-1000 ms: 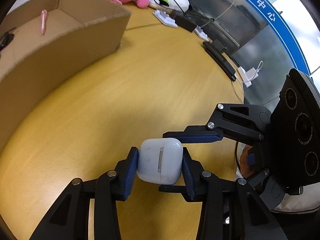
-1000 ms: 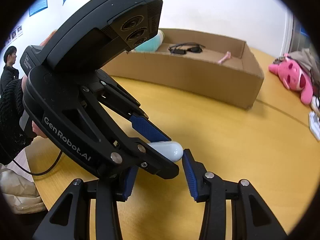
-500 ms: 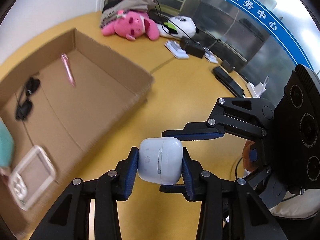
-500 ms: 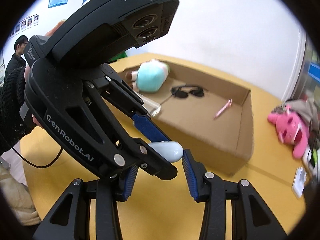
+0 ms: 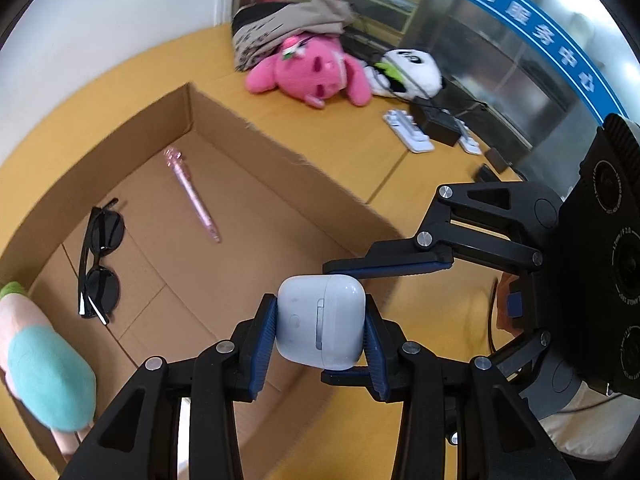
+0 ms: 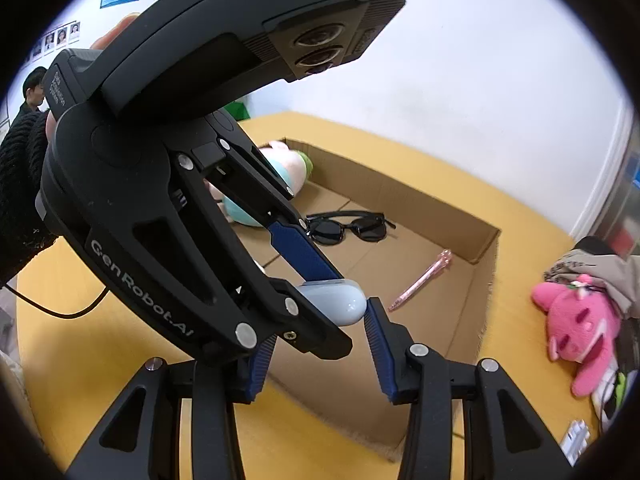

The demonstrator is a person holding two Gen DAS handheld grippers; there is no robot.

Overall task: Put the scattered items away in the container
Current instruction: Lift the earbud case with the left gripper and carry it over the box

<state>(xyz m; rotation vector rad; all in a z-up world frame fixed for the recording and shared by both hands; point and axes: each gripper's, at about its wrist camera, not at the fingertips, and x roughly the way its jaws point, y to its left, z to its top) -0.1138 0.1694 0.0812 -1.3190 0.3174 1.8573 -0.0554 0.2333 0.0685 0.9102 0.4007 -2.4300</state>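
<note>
My left gripper [image 5: 320, 328] is shut on a white earbud case [image 5: 322, 322] and holds it in the air above the near wall of the open cardboard box [image 5: 280, 152]. The case also shows in the right wrist view [image 6: 340, 304], between the left gripper's blue pads. My right gripper [image 6: 318, 350] is open, its fingers on either side of the left gripper's tip; it touches nothing that I can see. Inside the box lie black sunglasses [image 5: 98, 264], a pink pen [image 5: 192, 196] and a teal and pink plush toy [image 5: 44, 376].
On the yellow wooden table [image 5: 332, 140] beyond the box lie a pink plush pig [image 5: 312, 68], a panda plush [image 5: 408, 68], a heap of cloth, white adapters and black chargers with cables. A person stands far left in the right wrist view [image 6: 32, 88].
Both grippers have risen and moved over the box with the case held; the box interior with sunglasses, pen and plush has come into view below. The grip on the case is unchanged.
</note>
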